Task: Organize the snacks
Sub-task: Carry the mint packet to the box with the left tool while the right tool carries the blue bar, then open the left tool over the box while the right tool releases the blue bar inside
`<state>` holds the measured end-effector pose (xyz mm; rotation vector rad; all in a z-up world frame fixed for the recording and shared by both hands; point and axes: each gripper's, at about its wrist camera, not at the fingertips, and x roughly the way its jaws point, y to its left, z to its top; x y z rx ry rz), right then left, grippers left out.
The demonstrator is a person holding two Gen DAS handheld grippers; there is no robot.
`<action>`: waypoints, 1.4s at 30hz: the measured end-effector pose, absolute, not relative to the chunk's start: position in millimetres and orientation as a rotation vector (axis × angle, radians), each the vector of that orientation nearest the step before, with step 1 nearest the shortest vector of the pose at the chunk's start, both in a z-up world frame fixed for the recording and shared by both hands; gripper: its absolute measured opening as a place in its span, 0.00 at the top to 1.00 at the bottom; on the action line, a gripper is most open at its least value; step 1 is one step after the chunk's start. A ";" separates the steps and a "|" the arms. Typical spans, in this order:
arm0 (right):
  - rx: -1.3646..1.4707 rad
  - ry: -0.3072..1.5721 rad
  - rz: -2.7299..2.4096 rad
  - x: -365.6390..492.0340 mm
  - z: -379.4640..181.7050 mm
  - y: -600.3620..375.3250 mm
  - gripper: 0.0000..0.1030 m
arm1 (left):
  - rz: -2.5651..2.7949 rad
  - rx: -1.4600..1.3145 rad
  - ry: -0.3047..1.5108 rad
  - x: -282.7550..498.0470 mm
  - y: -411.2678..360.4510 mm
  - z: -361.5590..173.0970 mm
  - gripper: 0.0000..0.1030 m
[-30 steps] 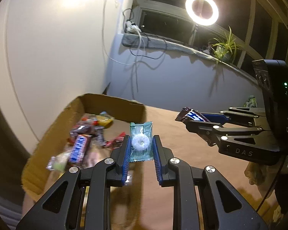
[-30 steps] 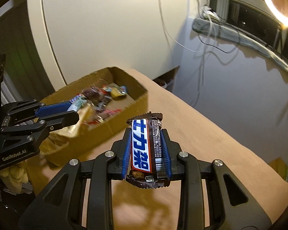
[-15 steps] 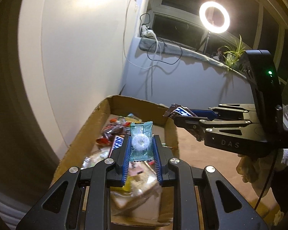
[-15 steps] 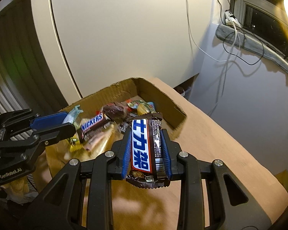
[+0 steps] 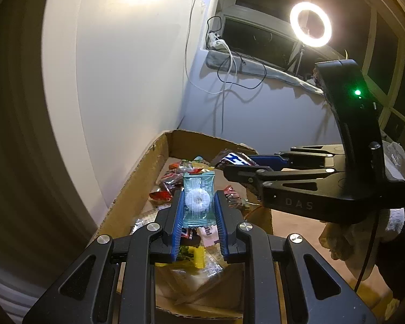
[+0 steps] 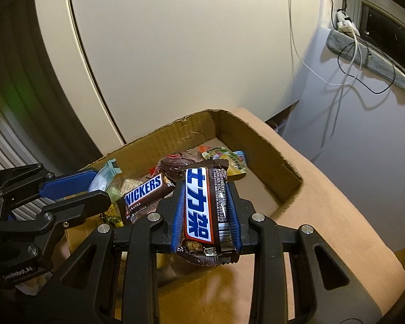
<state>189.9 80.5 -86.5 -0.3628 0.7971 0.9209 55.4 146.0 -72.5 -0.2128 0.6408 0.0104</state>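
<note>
Left gripper (image 5: pixel 198 210): pinching teal candy packet (image 5: pixel 198 198) above cardboard box (image 5: pixel 137 186).
Right gripper (image 6: pixel 205 210): clamping Snickers bar (image 6: pixel 202 210) over box's near edge.
Release: probably advance slightly, then let go low.

we see a small teal packet (image 5: pixel 198 199) with a white ring-shaped sweet inside, standing upright and pinched between blue pads over the cardboard box (image 5: pixel 137 172), whose walls are open-topped and torn along the rim. a brown snickers-type bar (image 6: pixel 206 208) with blue chinese lettering is clamped lengthwise, pointing toward 12 o'clock above the box's near wall. inside lie a snickers bar (image 6: pixel 144 191), dark and red wrappers and, toward 1 o'clock, a yellow packet (image 6: pixel 233 163).
</note>
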 end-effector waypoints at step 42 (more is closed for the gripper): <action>-0.307 0.769 0.860 193.3 -78.6 65.9 0.15 | 0.094 -0.201 0.667 51.9 147.2 -72.1 0.25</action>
